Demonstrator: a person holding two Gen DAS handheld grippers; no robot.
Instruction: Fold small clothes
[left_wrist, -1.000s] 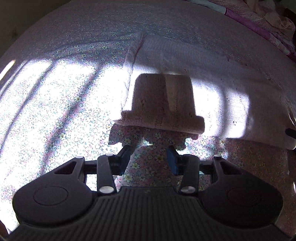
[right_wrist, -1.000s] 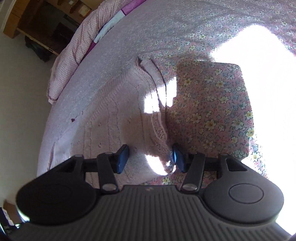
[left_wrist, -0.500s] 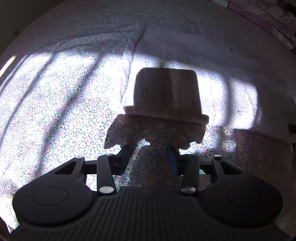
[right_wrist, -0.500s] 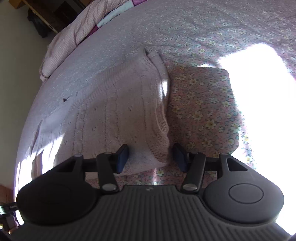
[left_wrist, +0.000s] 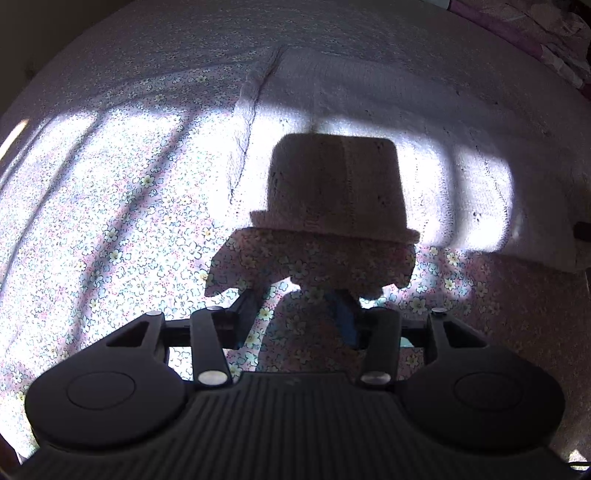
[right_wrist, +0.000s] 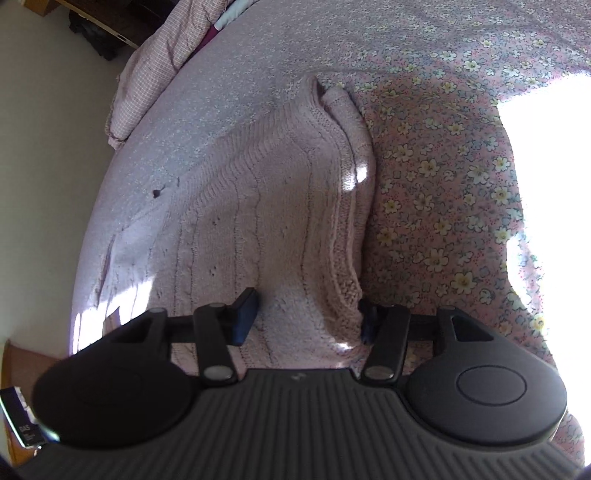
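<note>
The pink knitted garment (right_wrist: 266, 221) lies flat on the floral bedsheet (right_wrist: 443, 184), partly in sun and partly in shadow.

Right gripper (right_wrist: 306, 314): the jaws stand partly apart and have just been closing. The near corner of the garment lies between them; its ribbed, doubled edge reaches the right-hand pad, while the left-hand pad stands clear above the knit. No firm clamp is visible. From this corner the garment's long axis runs away from the gripper, toward the far bedding.

Left gripper (left_wrist: 295, 314): the jaws stand about half open, with only bedsheet between them. The garment (left_wrist: 369, 122) lies ahead of the fingertips, apart from them, its long axis running across the view from left to right.
</note>
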